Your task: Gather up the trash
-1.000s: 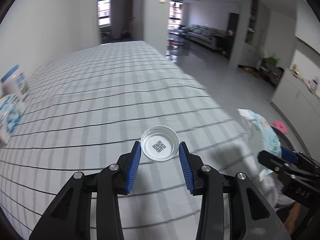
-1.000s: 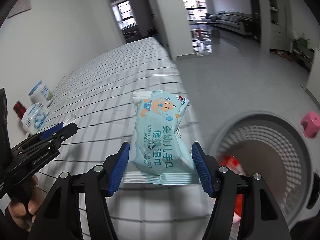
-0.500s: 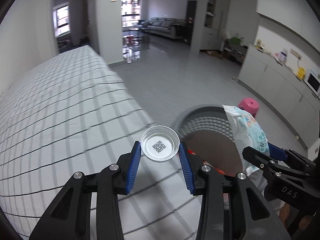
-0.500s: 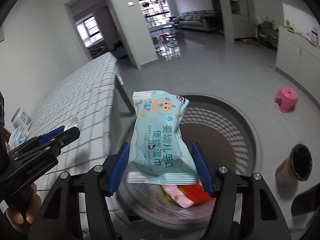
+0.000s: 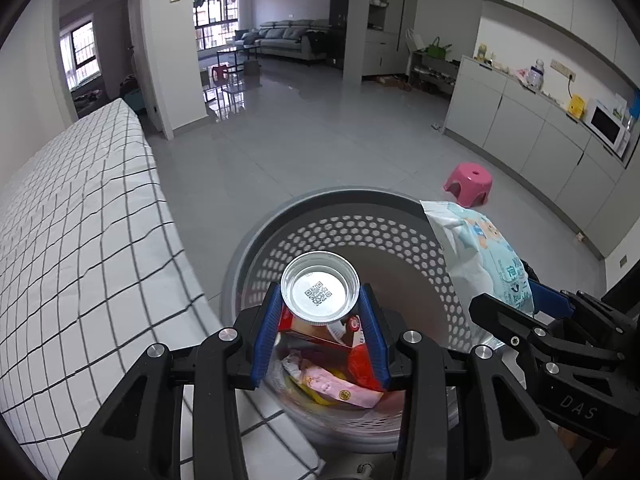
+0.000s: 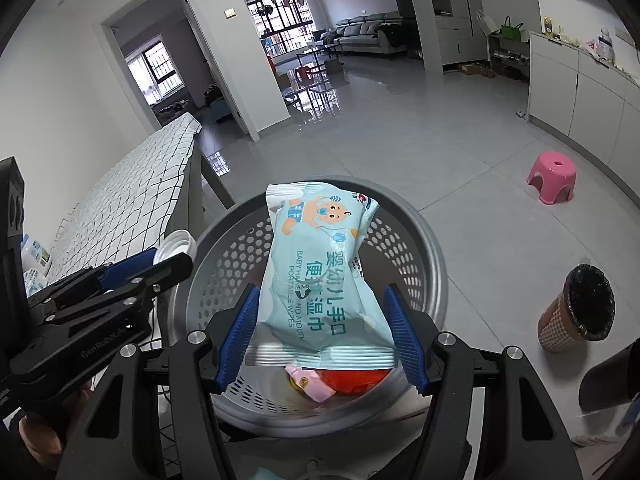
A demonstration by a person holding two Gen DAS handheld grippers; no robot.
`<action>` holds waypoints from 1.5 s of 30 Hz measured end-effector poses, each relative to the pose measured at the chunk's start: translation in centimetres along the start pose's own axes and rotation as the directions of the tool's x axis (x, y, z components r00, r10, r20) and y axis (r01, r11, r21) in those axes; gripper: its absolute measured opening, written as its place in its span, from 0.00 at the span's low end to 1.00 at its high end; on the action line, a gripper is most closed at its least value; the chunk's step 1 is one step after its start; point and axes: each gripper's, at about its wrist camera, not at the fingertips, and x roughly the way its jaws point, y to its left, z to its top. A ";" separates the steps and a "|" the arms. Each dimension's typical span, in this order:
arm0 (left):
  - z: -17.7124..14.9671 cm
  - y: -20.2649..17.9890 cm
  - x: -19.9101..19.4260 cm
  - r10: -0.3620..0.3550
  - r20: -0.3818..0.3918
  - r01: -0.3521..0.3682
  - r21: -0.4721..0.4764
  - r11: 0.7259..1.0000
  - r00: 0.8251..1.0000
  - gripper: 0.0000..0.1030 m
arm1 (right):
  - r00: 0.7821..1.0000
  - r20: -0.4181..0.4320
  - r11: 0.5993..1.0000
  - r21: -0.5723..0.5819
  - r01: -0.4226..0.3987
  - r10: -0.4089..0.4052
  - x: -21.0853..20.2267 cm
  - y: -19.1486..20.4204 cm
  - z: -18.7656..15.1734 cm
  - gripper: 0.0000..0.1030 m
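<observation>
My left gripper (image 5: pixel 320 308) is shut on a small clear plastic cup with a QR code (image 5: pixel 320 290) and holds it above the grey perforated trash basket (image 5: pixel 360 236). My right gripper (image 6: pixel 320 320) is shut on a light blue pack of baby wipes (image 6: pixel 316 272) and holds it over the same basket (image 6: pixel 224 256). Red, pink and yellow wrappers (image 5: pixel 340 380) lie in the basket. The wipes pack also shows in the left wrist view (image 5: pixel 480 256), and the cup shows in the right wrist view (image 6: pixel 176 244).
The table with the checked cloth (image 5: pixel 80 240) stands left of the basket. A pink stool (image 5: pixel 468 178) and a brown checked bin with a black liner (image 6: pixel 580 312) stand on the grey tiled floor to the right. Cabinets line the right wall.
Both grippers swung right from over the table to above the basket, each still holding its item. The basket now fills the lower middle of both views.
</observation>
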 end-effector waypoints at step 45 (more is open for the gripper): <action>-0.6 2.0 -1.2 0.060 0.002 -0.060 -0.069 0.996 0.998 0.68 | 1.000 -0.004 1.000 0.010 -0.011 0.011 0.7 -0.6 0.0 0.68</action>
